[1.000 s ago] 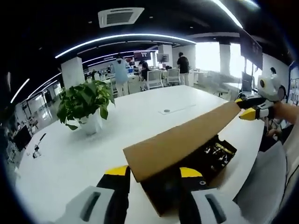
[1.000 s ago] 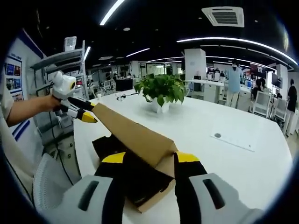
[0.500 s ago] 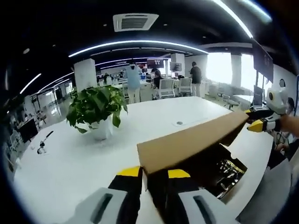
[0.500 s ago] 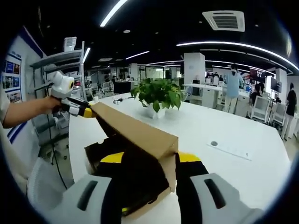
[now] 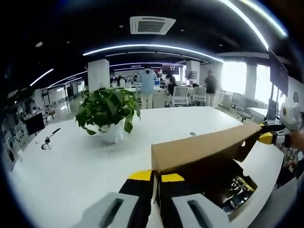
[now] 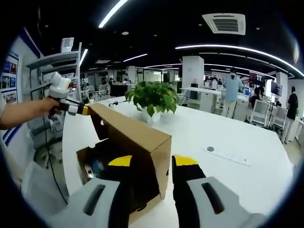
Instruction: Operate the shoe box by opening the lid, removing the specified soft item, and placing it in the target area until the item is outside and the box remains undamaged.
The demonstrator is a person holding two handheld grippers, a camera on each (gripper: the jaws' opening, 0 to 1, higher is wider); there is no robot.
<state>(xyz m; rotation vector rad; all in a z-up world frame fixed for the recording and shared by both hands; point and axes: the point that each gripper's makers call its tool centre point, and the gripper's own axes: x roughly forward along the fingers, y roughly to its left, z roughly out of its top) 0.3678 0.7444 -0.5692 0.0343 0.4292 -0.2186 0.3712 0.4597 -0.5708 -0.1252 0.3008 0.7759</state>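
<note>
Gripping lid at both ends, I tip it up on its hinge so box stays square on bench. Left hand-held gripper pinches near lid corner; right hand-held gripper straddles other end, clamped or not I cannot tell. Lid plain brown cardboard. Box at 5 o'clock, interior dark; soft item not clear.
</note>
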